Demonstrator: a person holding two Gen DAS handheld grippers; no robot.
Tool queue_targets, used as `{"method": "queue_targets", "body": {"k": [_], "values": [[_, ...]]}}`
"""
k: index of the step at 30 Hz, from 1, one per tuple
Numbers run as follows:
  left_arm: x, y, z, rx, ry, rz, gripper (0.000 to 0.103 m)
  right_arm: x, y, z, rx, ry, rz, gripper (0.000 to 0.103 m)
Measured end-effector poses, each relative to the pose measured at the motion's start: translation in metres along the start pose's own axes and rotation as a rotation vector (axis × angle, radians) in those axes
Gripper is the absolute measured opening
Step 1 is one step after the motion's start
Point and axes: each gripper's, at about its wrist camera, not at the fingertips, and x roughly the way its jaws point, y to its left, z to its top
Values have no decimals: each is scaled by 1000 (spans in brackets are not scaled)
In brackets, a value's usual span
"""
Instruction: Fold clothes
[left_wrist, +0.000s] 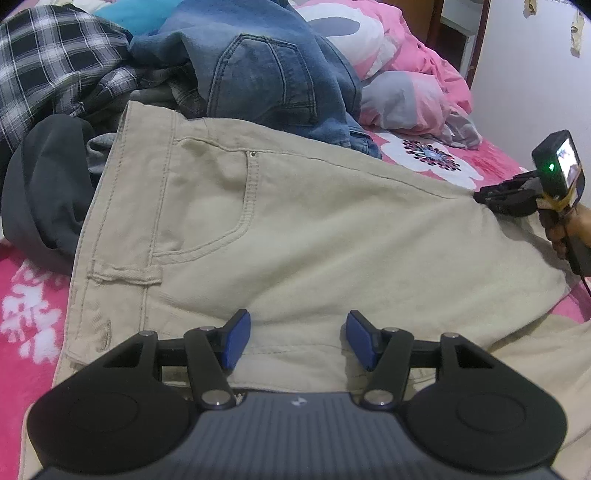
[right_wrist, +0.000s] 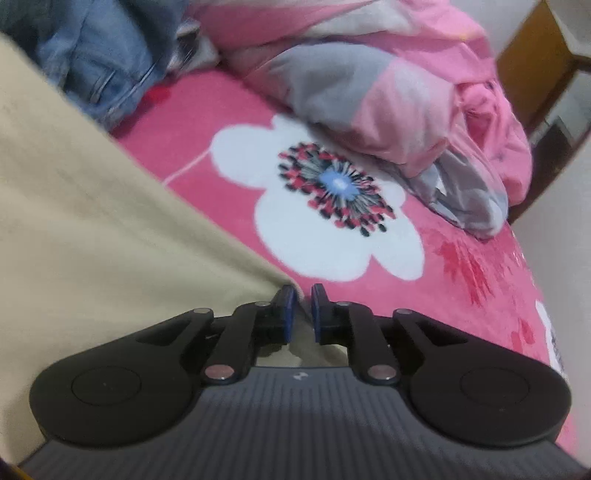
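1. Beige trousers (left_wrist: 295, 229) lie flat across the bed (right_wrist: 461, 280); nothing sits on top of them, open room above for a gripper.
2. Clothes pile blocks the far side: jeans (left_wrist: 266, 74), plaid shirt (left_wrist: 48, 66), dark garment (left_wrist: 40, 184), all touching the trousers' far edge.
3. Bunched pink-grey blanket (right_wrist: 388, 96) blocks the far right corner; bare flowered sheet between it and the trousers is passable.
4. Right gripper (left_wrist: 495, 197) occupies the trousers' right edge.
5. Left gripper (left_wrist: 298, 338) jaws wide apart over the near trousers edge, nothing between them.

No text, label, brand or number can be read anywhere.
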Motion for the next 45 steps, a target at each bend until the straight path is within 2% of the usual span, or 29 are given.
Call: {"method": "queue_targets", "body": {"k": [1, 2, 4, 7, 8, 10, 14, 15, 17, 18, 19, 21, 24, 28, 31, 33, 37, 40, 43, 45], "values": [[0, 1, 0, -1, 0, -4, 59, -4, -9, 2, 54, -3, 8, 23], [0, 2, 0, -1, -1, -7, 59, -8, -17, 4, 109, -5, 17, 34], [0, 1, 0, -1, -3, -6, 59, -29, -47, 7, 292, -57, 57, 39], [-1, -1, -2, 3, -13, 2, 59, -68, -77, 13, 510, -179, 114, 41], [-1, -2, -2, 7, -17, 5, 59, -78, -79, 17, 551, -205, 170, 41], [0, -4, -4, 14, -23, 10, 59, -86, -63, 30, 543, -204, 315, 41], [-1, -5, -6, 26, -33, 21, 59, -70, 29, 62, 348, -82, 647, 38], [-1, -5, -7, 27, -35, 22, 59, -58, 60, 68, 303, -33, 700, 38], [-1, -5, -7, 26, -35, 23, 59, -28, 108, 75, 244, 61, 716, 37], [0, -5, -8, 25, -35, 24, 59, -11, 130, 78, 217, 87, 670, 39], [0, -6, -8, 25, -34, 24, 59, -1, 139, 81, 210, 54, 642, 41], [0, -6, -6, 29, -30, 27, 59, 4, 134, 91, 258, 71, 653, 41], [0, -7, -6, 32, -27, 30, 60, -12, 100, 81, 364, 54, 665, 41], [1, -6, -6, 31, -28, 31, 60, -50, 13, 37, 518, -22, 598, 42], [1, -6, -6, 30, -28, 27, 60, -71, -83, -22, 703, -21, 404, 45], [1, -5, -5, 30, -26, 25, 60, -82, -159, -72, 848, 2, 209, 46], [2, -5, -4, 33, -23, 25, 60, -98, -288, -169, 1075, 50, -74, 50], [2, -7, -5, 37, -22, 32, 60, -96, -340, -214, 1175, 82, -162, 51], [2, -9, -5, 40, -24, 41, 61, -81, -358, -237, 1202, 124, -165, 51], [3, -10, -6, 46, -26, 48, 61, -67, -359, -246, 1193, 135, -134, 51]]}}
